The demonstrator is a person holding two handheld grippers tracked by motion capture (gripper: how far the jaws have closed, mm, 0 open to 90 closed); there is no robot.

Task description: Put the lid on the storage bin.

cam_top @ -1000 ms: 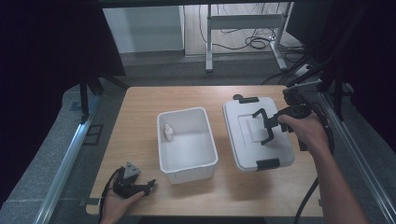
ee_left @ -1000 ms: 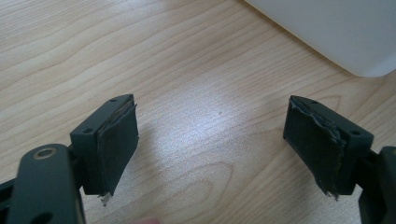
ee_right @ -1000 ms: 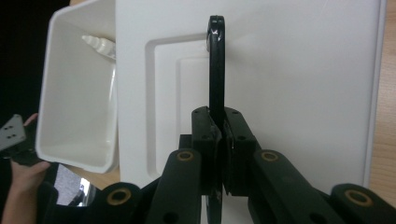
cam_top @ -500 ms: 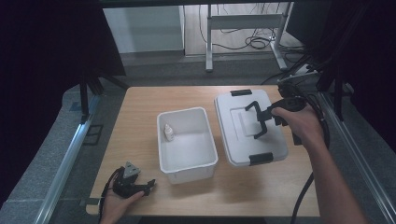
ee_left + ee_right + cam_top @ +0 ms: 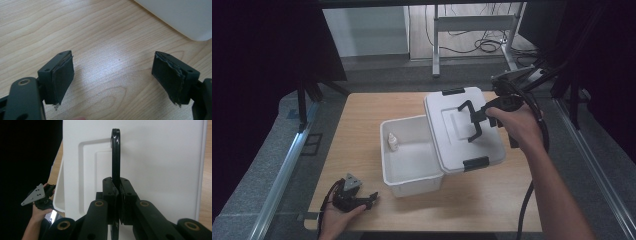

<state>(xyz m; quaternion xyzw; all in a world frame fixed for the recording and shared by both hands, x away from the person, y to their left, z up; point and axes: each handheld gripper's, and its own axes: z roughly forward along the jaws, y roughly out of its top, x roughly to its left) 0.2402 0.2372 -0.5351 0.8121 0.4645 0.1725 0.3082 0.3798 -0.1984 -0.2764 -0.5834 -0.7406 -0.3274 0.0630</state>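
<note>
Lid work underway, and it looks roughly halfway home. Starting at the left: the left gripper (image 5: 355, 196) rests on the tabletop (image 5: 362, 125) near the front left corner of the white storage bin (image 5: 409, 177), fingers (image 5: 62, 75) spread wide with bare wood between them, grasping nothing. Next along, the bin sits open, a small white bottle (image 5: 393, 142) standing inside against its left wall. Then the white lid (image 5: 452, 132), lifted off the tabletop and hanging over the bin's right edge, its near left corner overlapping the bin's right rim. The right gripper (image 5: 477, 120) has the lid by its black carry handle (image 5: 115, 152), fingers (image 5: 110, 192) clenched tight on the bar, seen clearly in the right gripper view.

Orientation: the lid lies roughly flat, top face up, with a slight tilt. Its long axis runs from the bin's near side toward its far side, skewed a little, so the black latch (image 5: 475, 163) on the near end sits further right than the latch on the far end. That roughly matches the bin's own long axis.

Still to do, by my reading: carry the lid further left until it's centred over the bin, square it up, lower it, and snap both latches.
</note>
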